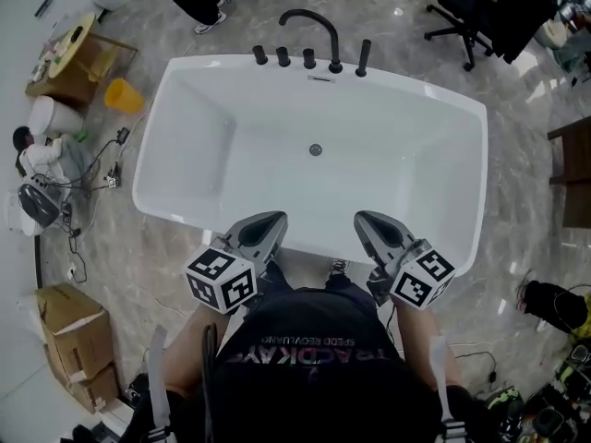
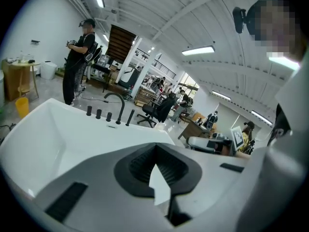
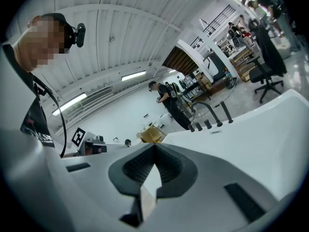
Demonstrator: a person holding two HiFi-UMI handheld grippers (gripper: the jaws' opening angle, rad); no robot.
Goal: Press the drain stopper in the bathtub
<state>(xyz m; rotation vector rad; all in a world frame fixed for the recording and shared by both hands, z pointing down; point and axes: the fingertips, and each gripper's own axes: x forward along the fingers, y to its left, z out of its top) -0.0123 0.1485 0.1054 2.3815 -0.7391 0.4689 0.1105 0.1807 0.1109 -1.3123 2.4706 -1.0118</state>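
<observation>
Two claws, the left gripper and the right gripper, hung over the near rim of the bathtub, each with its jaws closed tip to tip on nothing. The drain stopper lay ahead of and below both, on the tub floor: forward-right of the left, forward-left of the right, neither plainly nearer. Beyond it stood the black faucet
</observation>
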